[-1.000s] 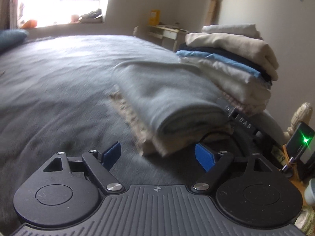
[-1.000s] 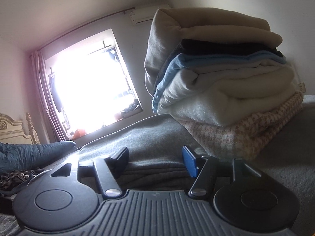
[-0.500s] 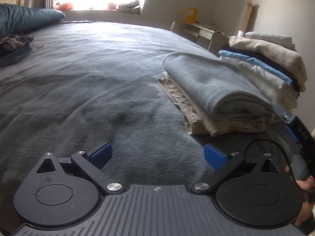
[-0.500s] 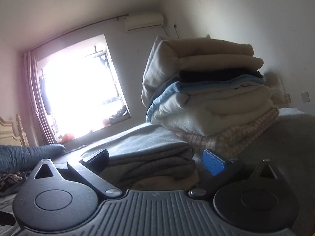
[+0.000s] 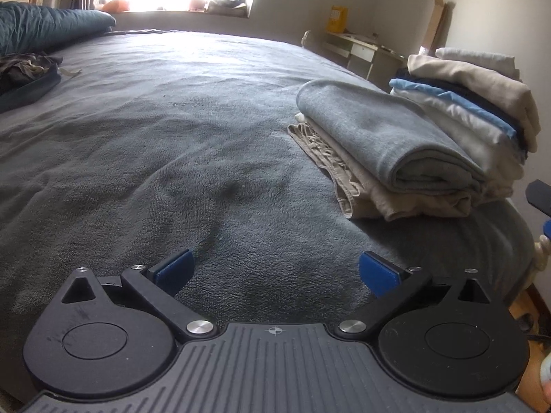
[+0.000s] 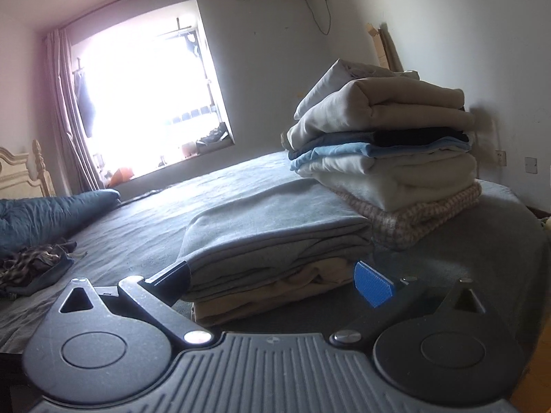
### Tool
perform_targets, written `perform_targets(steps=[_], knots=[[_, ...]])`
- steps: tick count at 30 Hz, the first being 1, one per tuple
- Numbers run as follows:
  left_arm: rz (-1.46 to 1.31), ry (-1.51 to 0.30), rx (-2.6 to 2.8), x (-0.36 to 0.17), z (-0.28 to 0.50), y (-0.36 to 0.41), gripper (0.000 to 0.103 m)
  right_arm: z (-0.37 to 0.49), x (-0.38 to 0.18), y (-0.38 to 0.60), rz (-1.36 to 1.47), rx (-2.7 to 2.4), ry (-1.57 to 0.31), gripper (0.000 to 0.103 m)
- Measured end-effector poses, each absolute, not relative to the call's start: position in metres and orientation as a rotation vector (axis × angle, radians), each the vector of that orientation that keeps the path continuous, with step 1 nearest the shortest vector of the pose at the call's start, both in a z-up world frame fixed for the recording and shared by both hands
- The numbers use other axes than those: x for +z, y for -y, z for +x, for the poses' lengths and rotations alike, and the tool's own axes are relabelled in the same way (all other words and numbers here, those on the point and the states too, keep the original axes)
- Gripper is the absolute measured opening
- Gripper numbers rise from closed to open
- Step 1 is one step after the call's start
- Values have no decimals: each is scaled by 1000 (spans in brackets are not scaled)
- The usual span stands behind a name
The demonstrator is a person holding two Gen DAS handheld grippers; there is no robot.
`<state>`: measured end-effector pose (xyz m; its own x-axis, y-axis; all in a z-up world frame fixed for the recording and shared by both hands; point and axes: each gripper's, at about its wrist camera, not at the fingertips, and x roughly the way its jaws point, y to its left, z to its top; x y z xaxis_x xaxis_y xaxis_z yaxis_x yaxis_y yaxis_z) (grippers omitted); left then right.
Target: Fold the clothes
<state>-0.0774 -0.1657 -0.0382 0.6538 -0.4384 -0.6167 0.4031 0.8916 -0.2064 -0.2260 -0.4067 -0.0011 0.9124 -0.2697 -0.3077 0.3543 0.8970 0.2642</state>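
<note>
Grey bed (image 5: 172, 130): folded grey garment (image 5: 378, 137) atop beige one (image 5: 365, 189), prob. trousers.

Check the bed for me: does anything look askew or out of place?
The tall stack of folded clothes leans, its upper cream layers overhanging toward the window. A crumpled, unfolded patterned garment lies by the blue pillow. The folded grey towel looks tidy.

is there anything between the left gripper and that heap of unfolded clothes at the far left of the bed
Nothing visible. The left gripper is open and empty, and only bare grey bedspread lies between it and the crumpled clothes. The folded grey garment and the tall stack sit off to the right.
</note>
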Motion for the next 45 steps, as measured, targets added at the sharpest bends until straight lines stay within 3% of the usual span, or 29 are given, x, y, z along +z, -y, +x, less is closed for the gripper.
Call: perform_targets(steps=[18,45], knots=[[-6,-717,-431,-44,-86,159,103,-234,25,353,162,-333,-379,103],[51,-570,-450,-10,-103,147,103,-200,8,324,109,-526,-541,103]])
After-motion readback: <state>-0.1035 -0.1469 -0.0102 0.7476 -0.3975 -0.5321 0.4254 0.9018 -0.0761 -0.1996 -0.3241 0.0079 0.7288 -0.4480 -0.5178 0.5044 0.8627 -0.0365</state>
